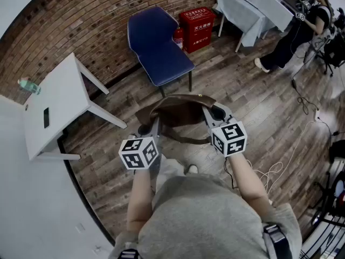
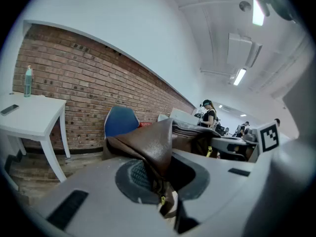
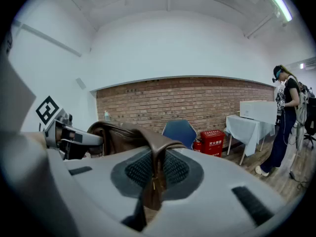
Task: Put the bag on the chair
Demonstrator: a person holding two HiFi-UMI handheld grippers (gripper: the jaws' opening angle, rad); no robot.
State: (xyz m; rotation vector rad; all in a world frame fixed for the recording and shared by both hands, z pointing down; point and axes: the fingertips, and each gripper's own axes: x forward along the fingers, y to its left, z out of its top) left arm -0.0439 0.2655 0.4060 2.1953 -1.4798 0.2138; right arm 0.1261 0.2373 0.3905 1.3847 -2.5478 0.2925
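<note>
A brown leather bag (image 1: pixel 180 114) hangs in the air between my two grippers, above the wooden floor. My left gripper (image 1: pixel 155 124) is shut on the bag's left edge (image 2: pixel 153 154). My right gripper (image 1: pixel 209 115) is shut on the bag's right edge (image 3: pixel 153 154). The blue chair (image 1: pixel 158 45) stands beyond the bag against the brick wall, its seat bare. It also shows behind the bag in both gripper views, blue chair (image 2: pixel 120 122) at the left one and blue chair (image 3: pixel 180 131) at the right one. The bag is held well short of the chair.
A white table (image 1: pixel 54 107) with a bottle (image 1: pixel 29 85) stands at the left. A red box (image 1: pixel 197 28) and a fire extinguisher (image 1: pixel 178 38) sit right of the chair. A person (image 1: pixel 299 28) stands by white-draped tables (image 1: pixel 253 7) at the far right. Cables (image 1: pixel 302 139) lie on the floor.
</note>
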